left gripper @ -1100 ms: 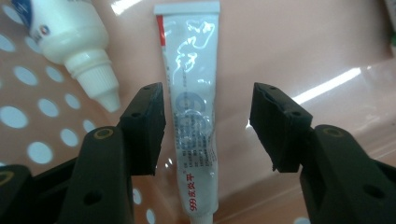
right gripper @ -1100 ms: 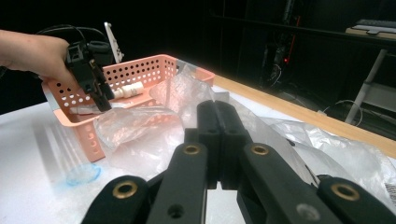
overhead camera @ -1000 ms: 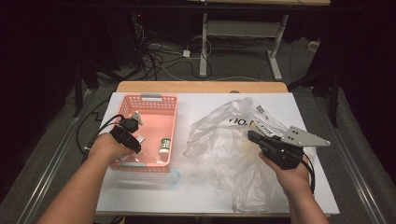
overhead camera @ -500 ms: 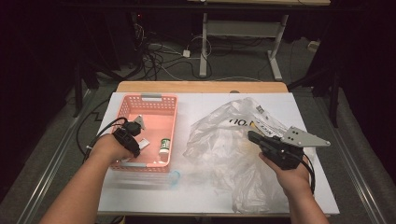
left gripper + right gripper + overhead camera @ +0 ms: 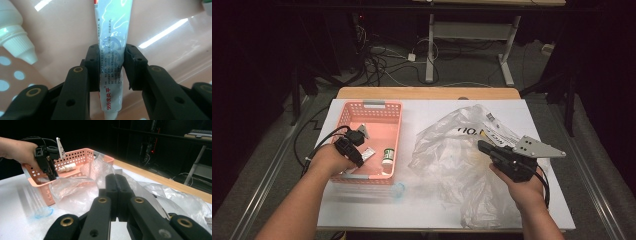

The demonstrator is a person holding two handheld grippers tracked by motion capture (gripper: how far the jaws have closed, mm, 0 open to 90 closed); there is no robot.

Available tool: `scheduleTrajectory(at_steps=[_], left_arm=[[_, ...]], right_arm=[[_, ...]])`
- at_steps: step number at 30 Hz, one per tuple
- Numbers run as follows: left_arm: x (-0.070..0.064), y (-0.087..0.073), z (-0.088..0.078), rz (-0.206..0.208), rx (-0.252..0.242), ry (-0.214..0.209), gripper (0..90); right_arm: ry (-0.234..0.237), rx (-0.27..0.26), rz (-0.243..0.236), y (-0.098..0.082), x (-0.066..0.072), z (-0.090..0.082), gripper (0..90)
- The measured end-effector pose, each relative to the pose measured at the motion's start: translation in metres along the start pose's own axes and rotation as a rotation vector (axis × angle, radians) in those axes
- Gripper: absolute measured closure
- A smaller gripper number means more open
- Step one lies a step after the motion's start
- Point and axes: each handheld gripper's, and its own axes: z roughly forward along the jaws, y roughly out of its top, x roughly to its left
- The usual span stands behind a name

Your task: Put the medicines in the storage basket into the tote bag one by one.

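Left gripper [image 5: 110, 62]: jaws just closing, pads now pressed on a white-blue ointment tube [image 5: 111, 57] lying on the floor of the pink basket [image 5: 377, 107], beside 1 white dropper bottle [image 5: 15, 40]. Right gripper [image 5: 116, 185]: jaws fully closed, pinching the clear plastic bag [image 5: 452, 160].

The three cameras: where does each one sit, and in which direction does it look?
High view: above the person's side, looking forward and down on the white table; both forearms and tongs show.
Left gripper view: rides on the left tongs, looking into the pink basket at the ointment tube the jaws have just been closing around.
Right gripper view: rides on the shut right tongs, looking across the plastic bag.
Shared: basket and left tongs appear in high and right gripper views.
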Motion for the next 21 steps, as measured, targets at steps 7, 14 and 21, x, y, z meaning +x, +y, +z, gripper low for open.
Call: scheduleTrajectory(at_steps=[7, 14, 21], left_arm=[[-0.004, 0.0, -0.006, 0.008, -0.091, -0.021, 66.1], [-0.01, 0.001, -0.012, 0.015, -0.187, -0.043, 66.1], [-0.017, 0.0, -0.02, 0.017, -0.314, -0.053, 66.2]], right_arm=[[-0.006, -0.006, 0.001, 0.0, -0.002, -0.002, 90.0], [-0.008, -0.008, 0.003, 0.0, -0.002, -0.003, 90.0], [-0.012, -0.011, 0.003, 0.001, -0.002, -0.004, 90.0]])
